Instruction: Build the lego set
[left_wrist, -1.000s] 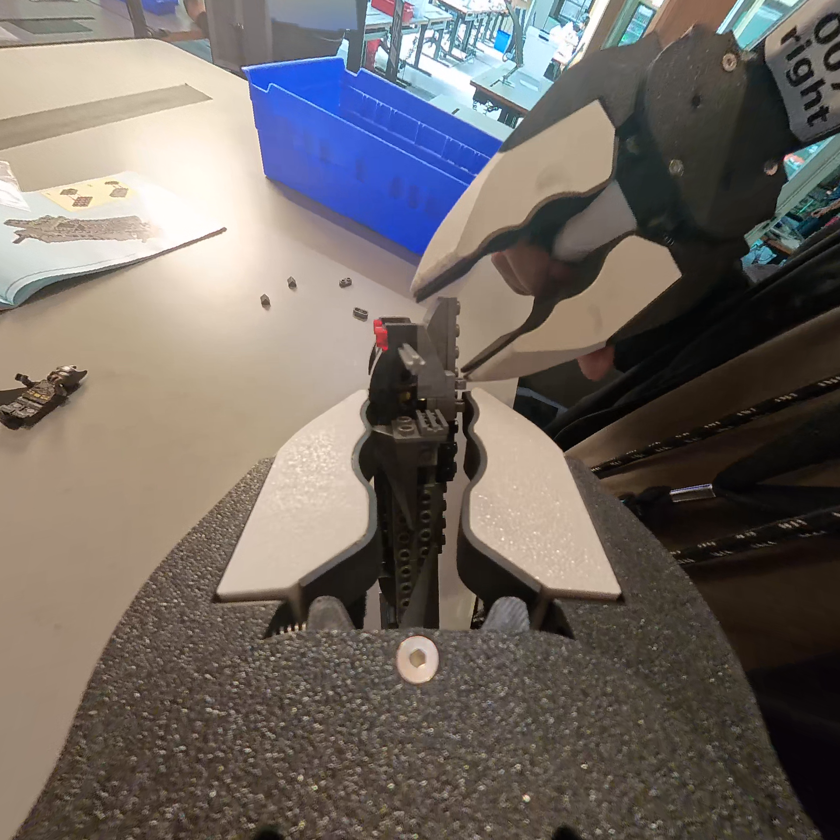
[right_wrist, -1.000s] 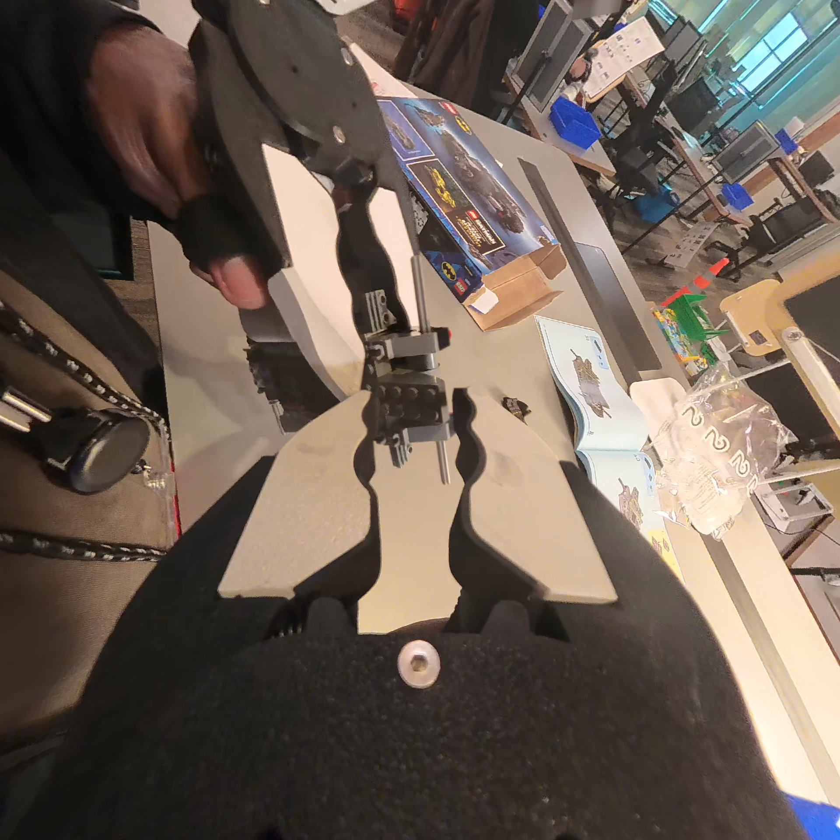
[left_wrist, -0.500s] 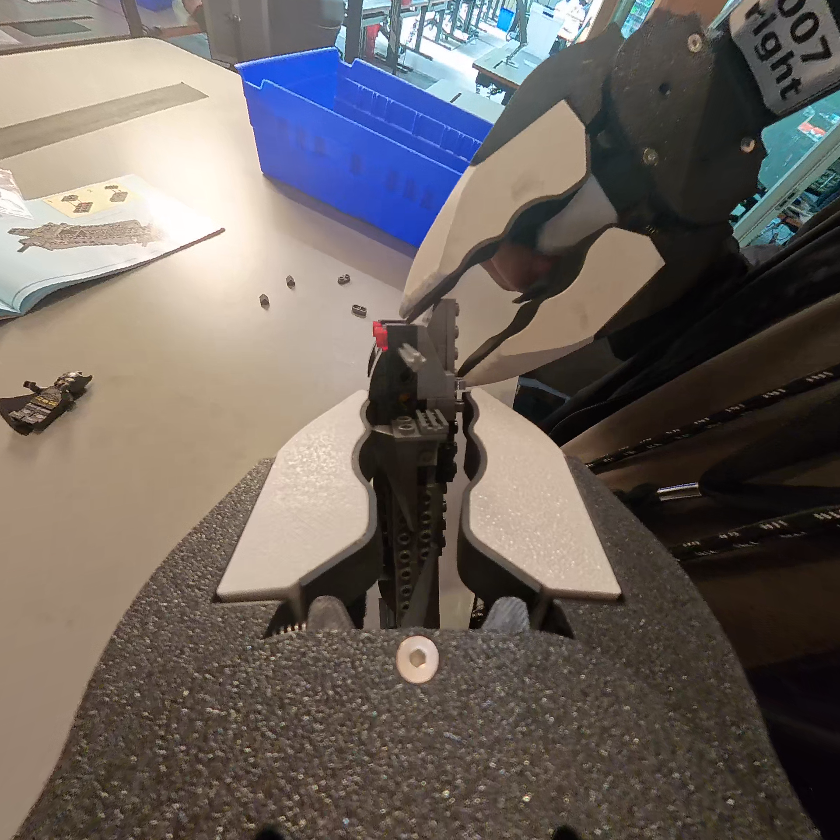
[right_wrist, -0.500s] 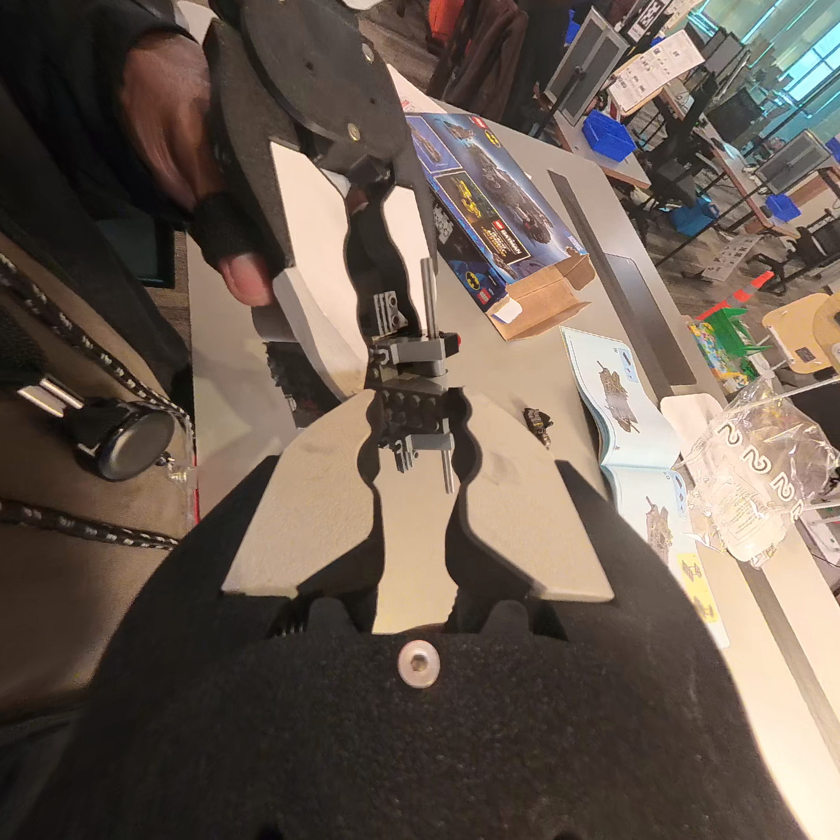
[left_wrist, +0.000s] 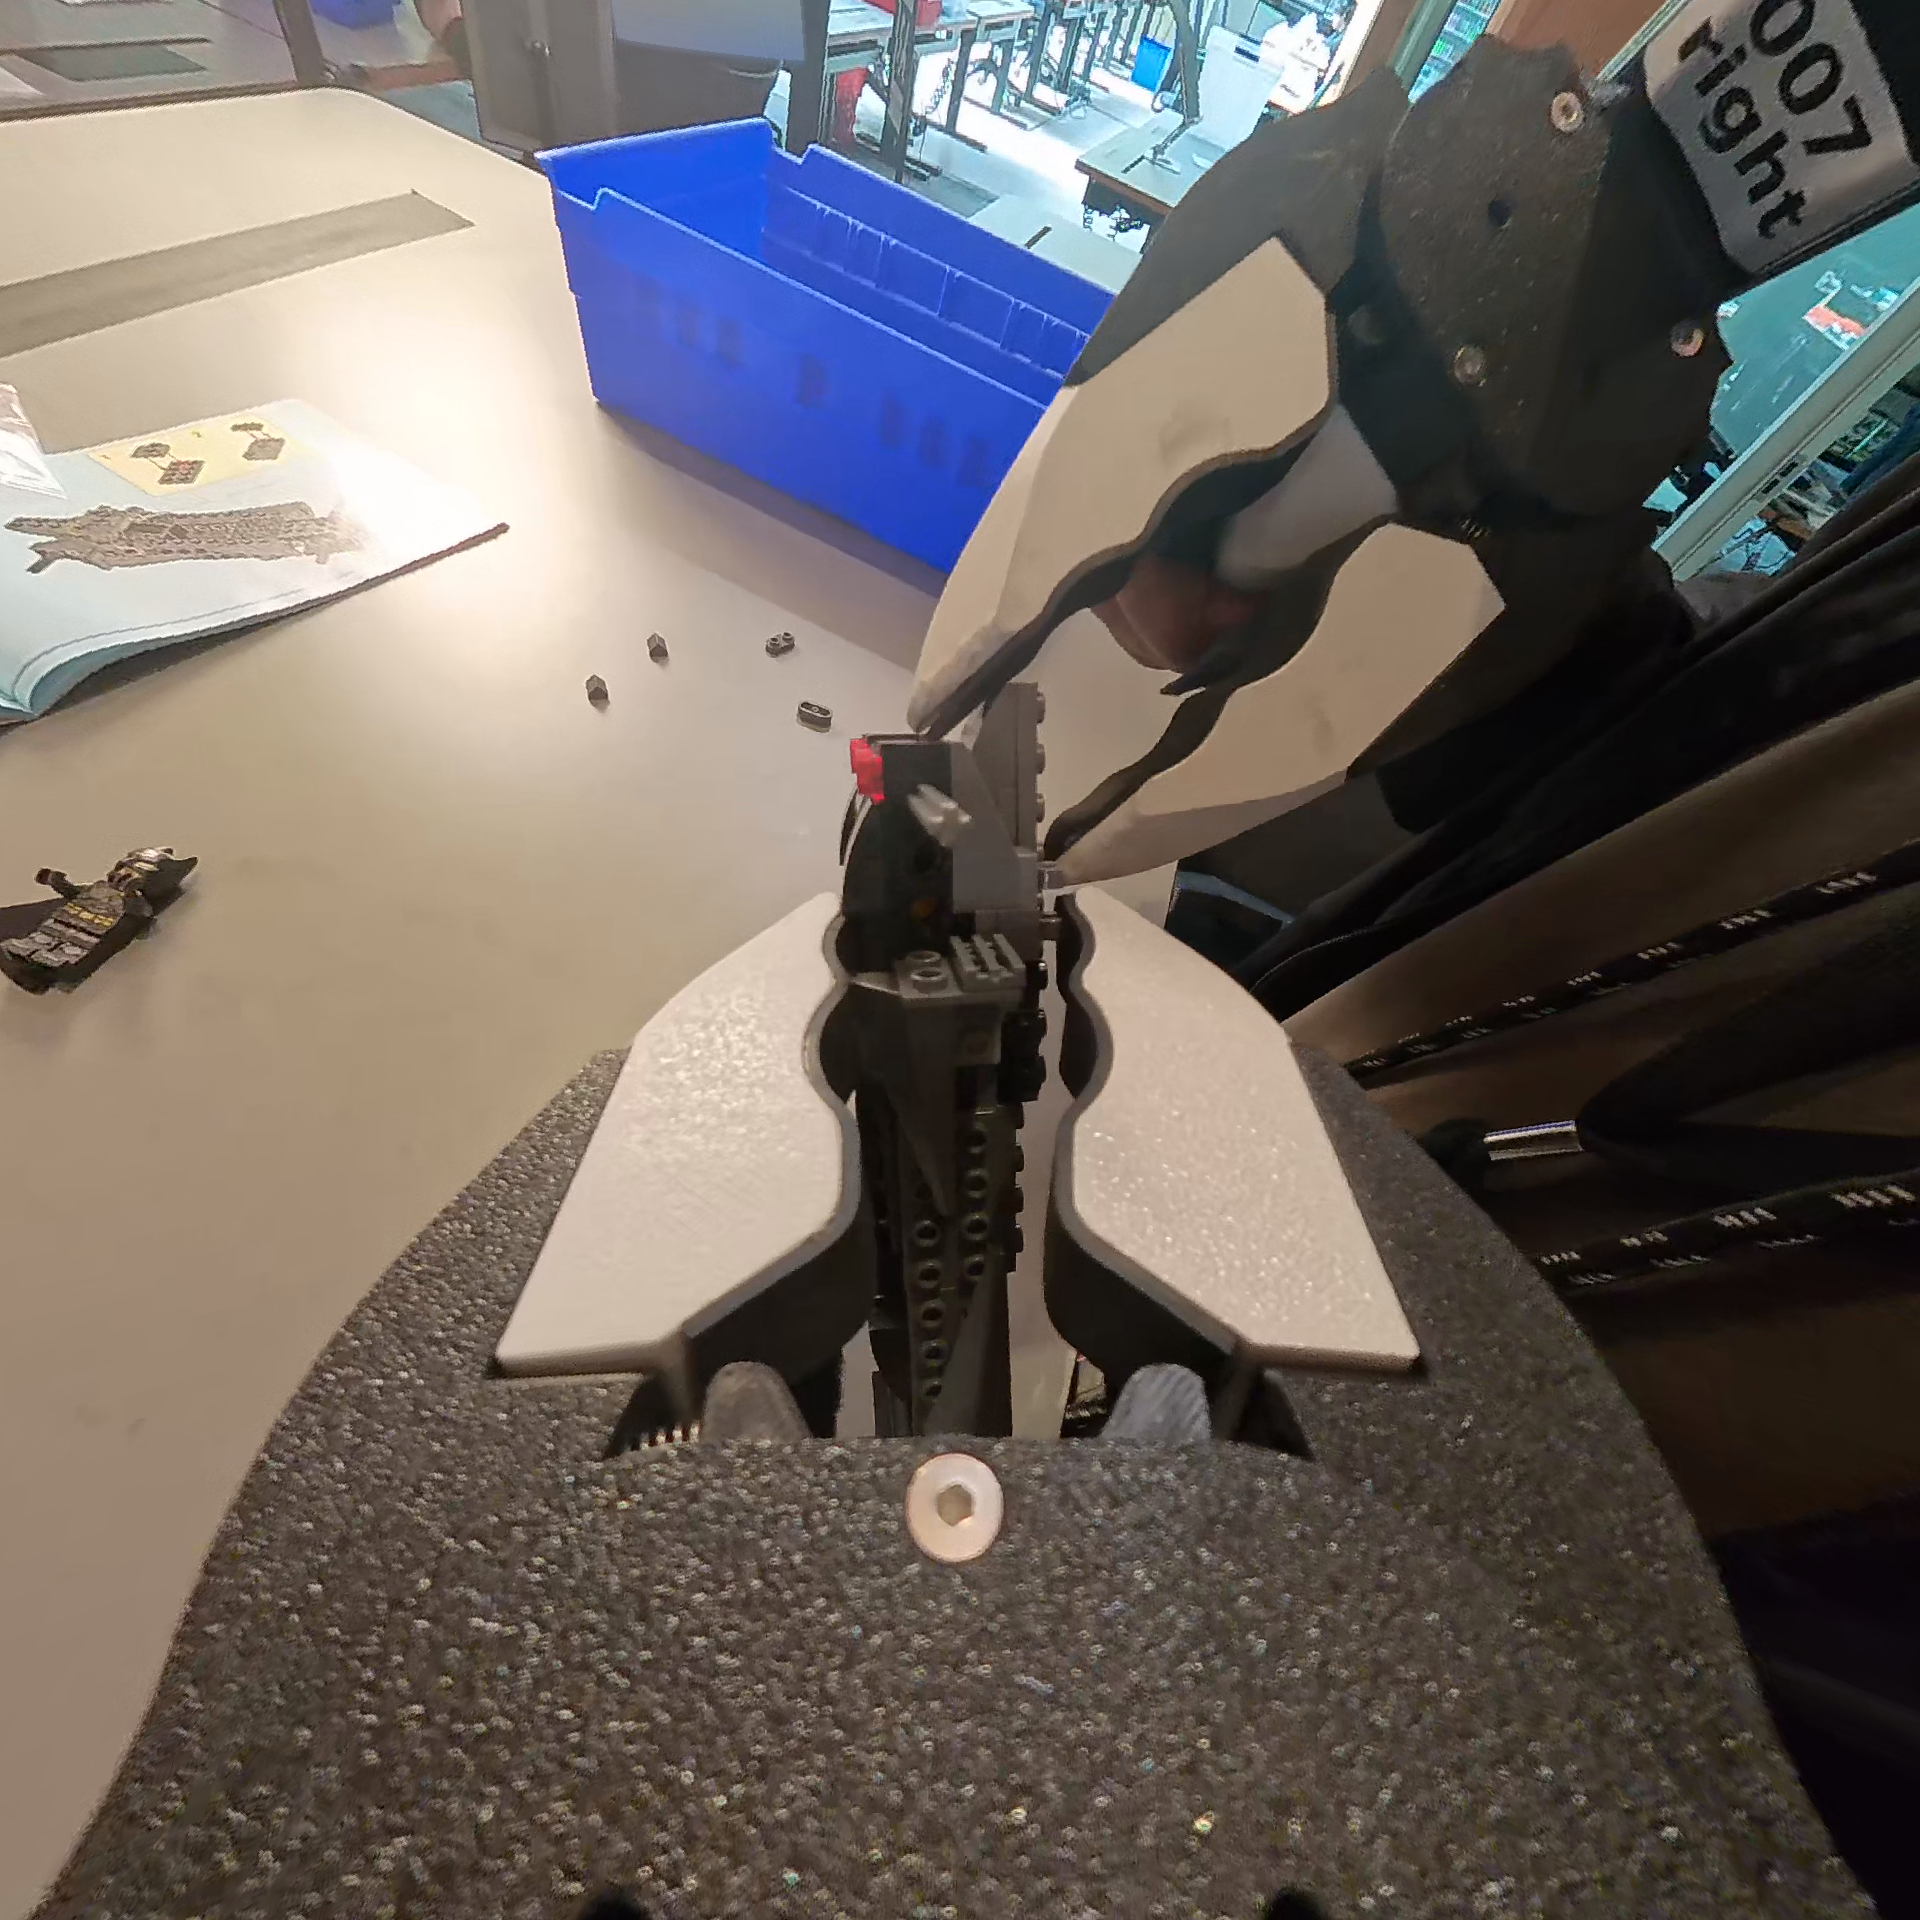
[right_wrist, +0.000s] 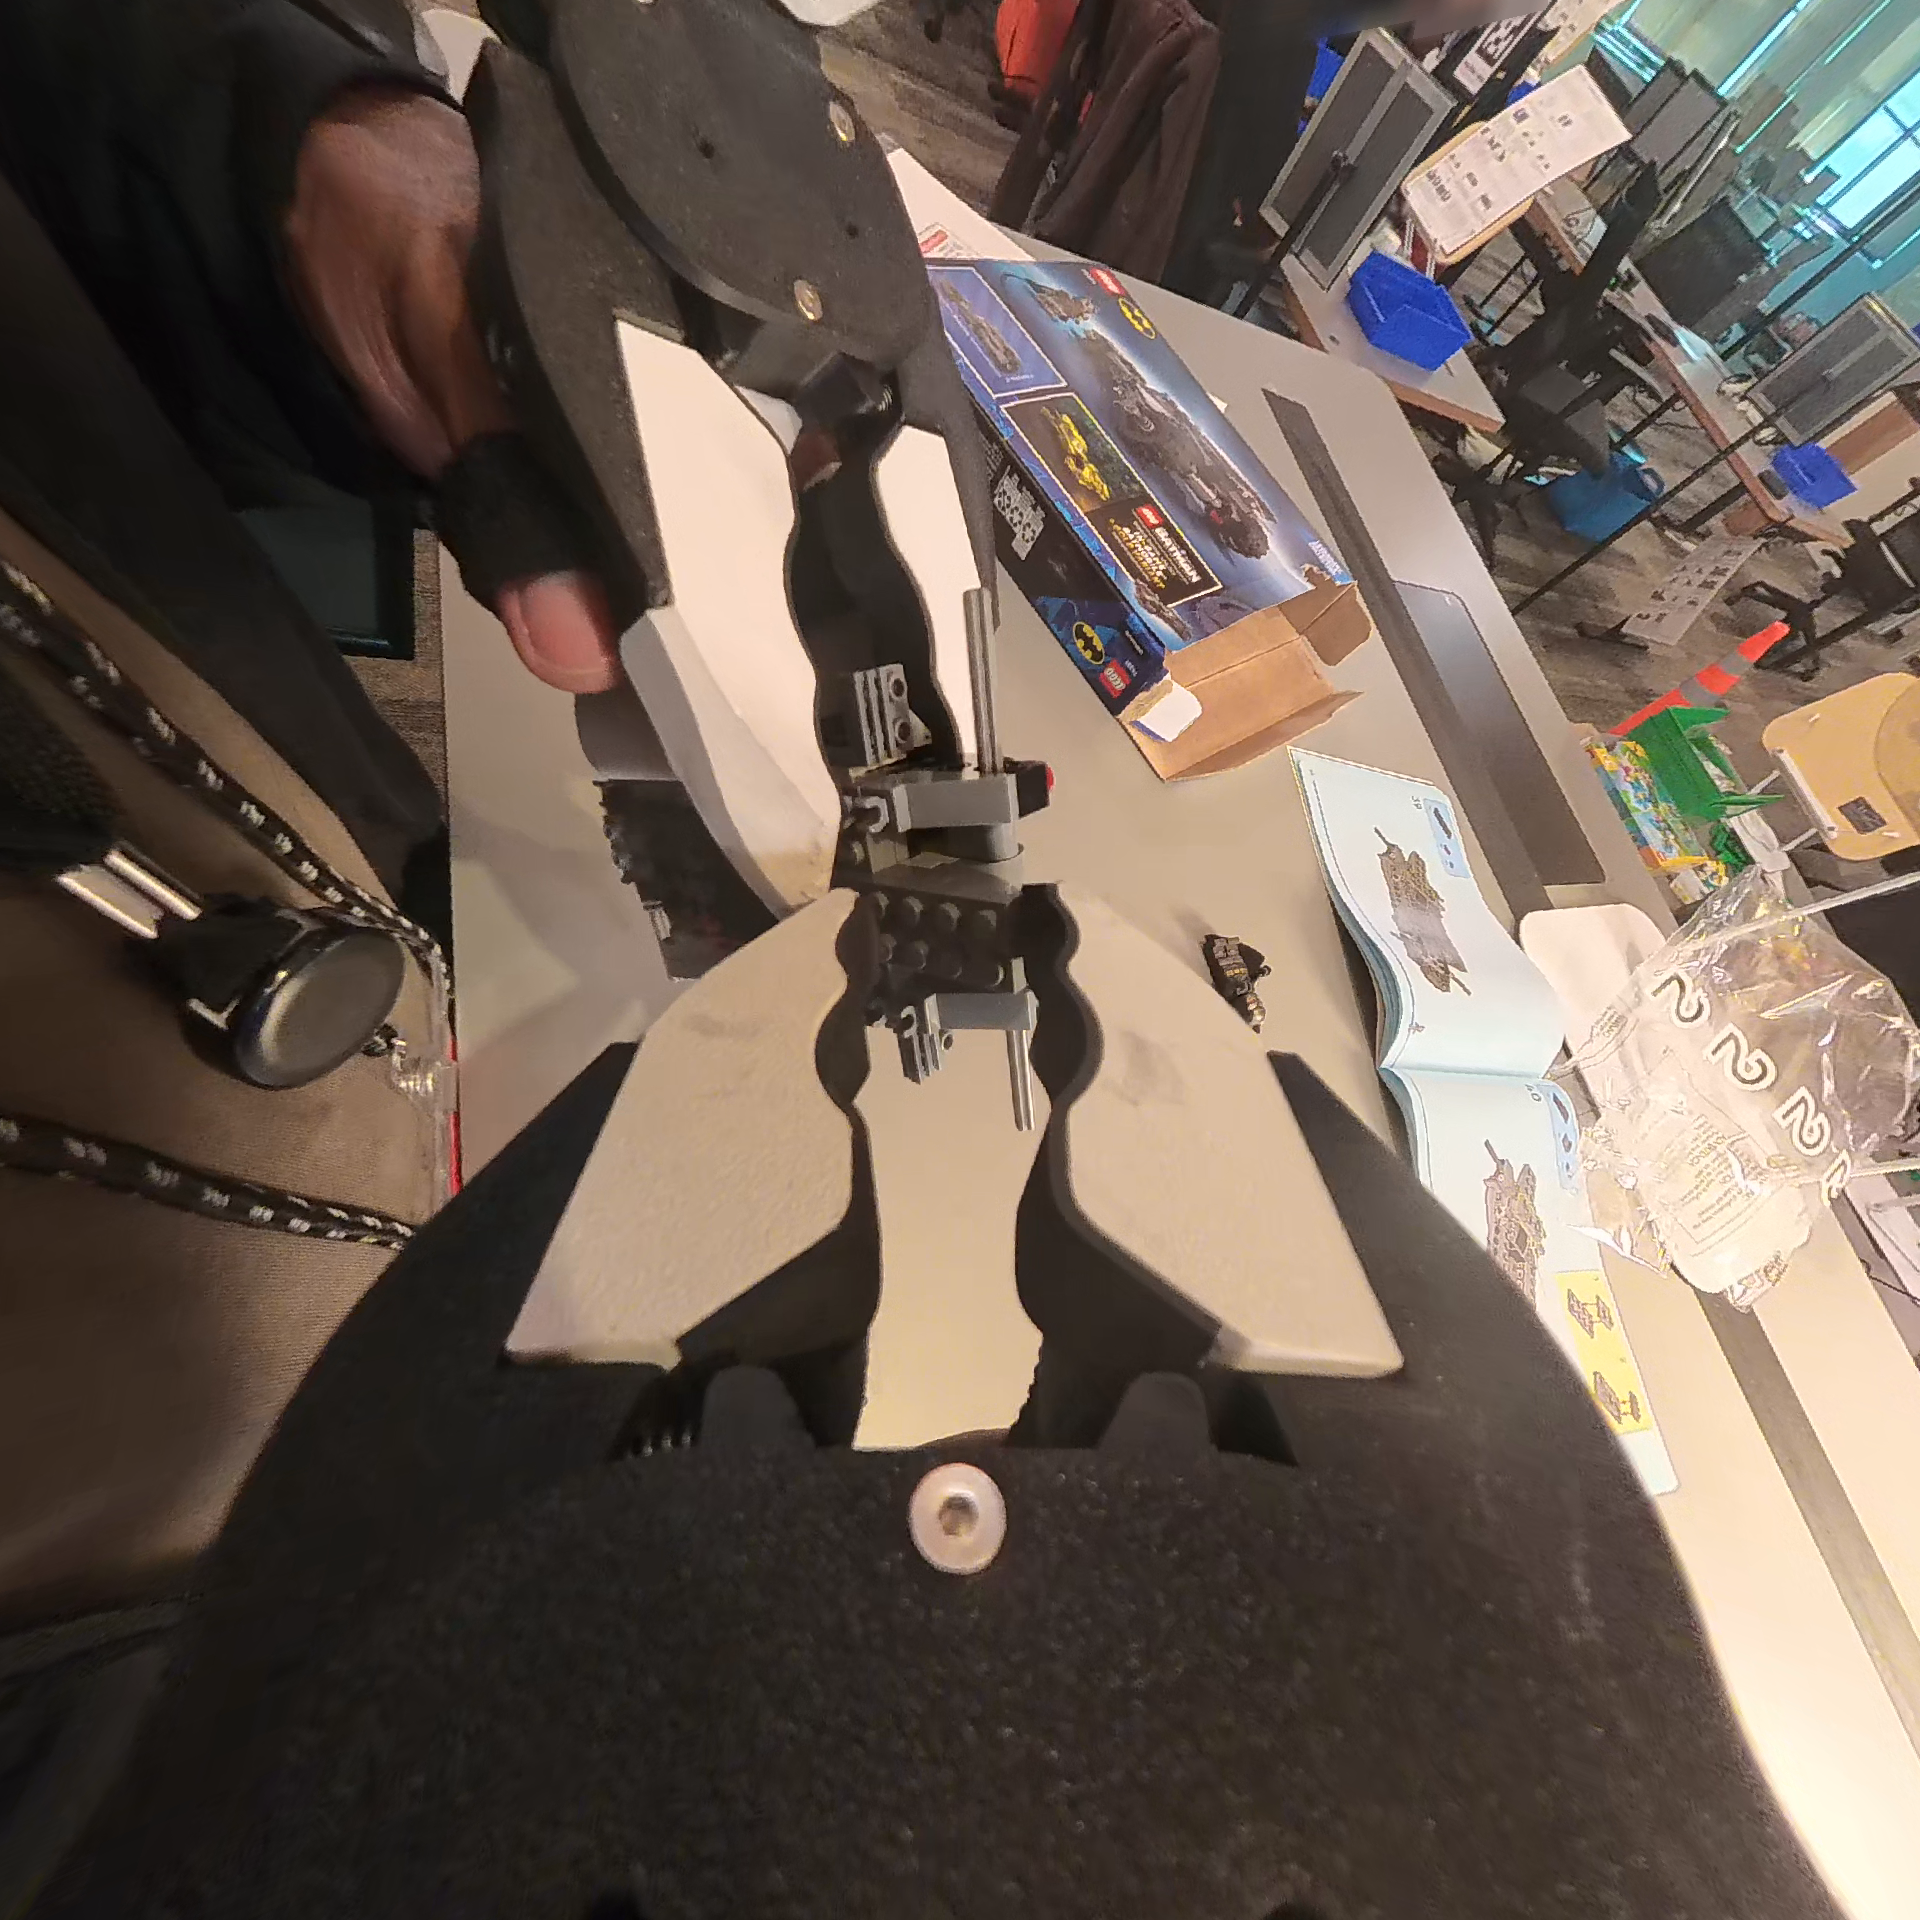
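Observation:
My left gripper (left_wrist: 945, 914) is shut on a dark grey and black brick model (left_wrist: 945, 1091), which stands up between its pads and runs back towards the palm. The model's upper end carries a grey studded plate (left_wrist: 1013, 769) and a small red piece (left_wrist: 864, 767). My right gripper (right_wrist: 940, 935) is shut on that same end: its pads press both sides of the dark studded block (right_wrist: 940, 951), and a thin grey axle (right_wrist: 982, 707) runs through it. In the left wrist view the right gripper (left_wrist: 1003, 790) pinches the plate from above and below. The left gripper (right_wrist: 894, 790) comes in from the top.
A blue bin (left_wrist: 810, 343) stands at the back of the grey table (left_wrist: 364, 883). An open instruction booklet (left_wrist: 208, 540), a minifigure (left_wrist: 94, 914) and small loose parts (left_wrist: 655, 649) lie on it. A printed box (right_wrist: 1143, 499) and a clear bag (right_wrist: 1745, 1091) lie to the right. My left and right fingertips are right by each other.
My right gripper's pads closed a little and now press the model's studded end; a second ago a gap showed beside it. The left gripper kept its hold. Both shifted slightly.

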